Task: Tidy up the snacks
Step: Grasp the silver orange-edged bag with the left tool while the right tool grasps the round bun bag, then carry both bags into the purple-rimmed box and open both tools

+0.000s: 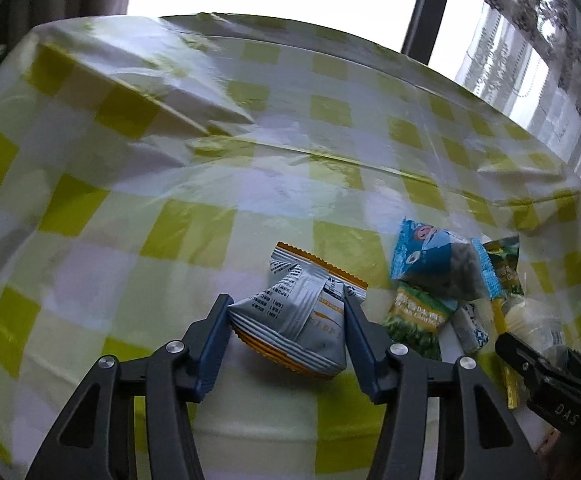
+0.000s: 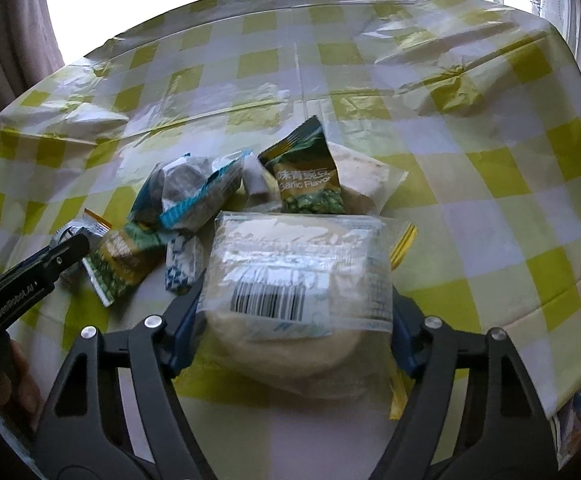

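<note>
Item one, a table under a yellow-and-white checked cloth [image 2: 490,168]. Next we hold a clear-wrapped pastry [image 2: 302,280] in our right gripper [image 2: 294,316], jaws pinching its sides near the table's front edge. Our left gripper [image 1: 286,320] clamps a silver-and-orange packet [image 1: 302,320] (just left of the pile). Then a blue packet [image 1: 438,264], two green pea packets [image 2: 310,180], and a small blue-white sweet [image 2: 182,260], heaped together.
</note>
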Available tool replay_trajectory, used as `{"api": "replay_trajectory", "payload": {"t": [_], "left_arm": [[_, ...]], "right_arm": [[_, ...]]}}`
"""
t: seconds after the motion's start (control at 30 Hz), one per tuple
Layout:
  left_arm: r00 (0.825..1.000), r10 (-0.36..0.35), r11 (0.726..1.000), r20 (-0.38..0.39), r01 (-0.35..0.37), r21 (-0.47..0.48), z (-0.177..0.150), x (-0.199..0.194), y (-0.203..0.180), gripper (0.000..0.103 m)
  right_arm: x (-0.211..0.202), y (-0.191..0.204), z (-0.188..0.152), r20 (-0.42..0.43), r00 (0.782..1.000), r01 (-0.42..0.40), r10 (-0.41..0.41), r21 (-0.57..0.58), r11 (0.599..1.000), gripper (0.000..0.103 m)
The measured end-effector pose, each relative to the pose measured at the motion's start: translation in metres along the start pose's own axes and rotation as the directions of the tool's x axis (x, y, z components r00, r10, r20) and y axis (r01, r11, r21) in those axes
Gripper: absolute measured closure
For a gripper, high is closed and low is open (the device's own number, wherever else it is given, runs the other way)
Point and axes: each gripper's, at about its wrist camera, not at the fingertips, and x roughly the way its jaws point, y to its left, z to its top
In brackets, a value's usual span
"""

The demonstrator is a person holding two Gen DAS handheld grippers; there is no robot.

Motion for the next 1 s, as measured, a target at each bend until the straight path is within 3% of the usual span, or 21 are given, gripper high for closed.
{"api": "replay_trajectory", "payload": {"t": [0.3, 0.5, 0.77, 1.0], "left_arm": [[0.998, 0.001, 0.995, 0.067, 0.005, -0.101, -0.010, -0.030, 0.015, 0.048], [0.996, -0.007, 0.993, 0.085, 0.017, -0.121, -0.021, -0.049, 0.014, 0.048], [0.994, -0.051, 0.995, 0.095, 0.059, -0.086, -0.043, -0.080, -0.014, 0.048], [0.985, -0.161, 0.986, 0.068, 0.163, -0.026, -0.067, -0.099, -0.061, 0.048]], "right_arm": [[-0.016, -0.011, -0.014, -0.015, 1.000, -0.025, 0.025, 0.027, 0.999, 0.028], [-0.034, -0.021, -0.028, -0.020, 0.999, -0.033, 0.034, 0.047, 0.998, 0.029], [-0.067, -0.039, -0.044, -0.006, 0.998, -0.056, 0.056, 0.070, 0.996, 0.029], [-0.098, -0.071, -0.058, 0.010, 0.997, -0.082, 0.081, 0.138, 0.987, 0.029]]}}
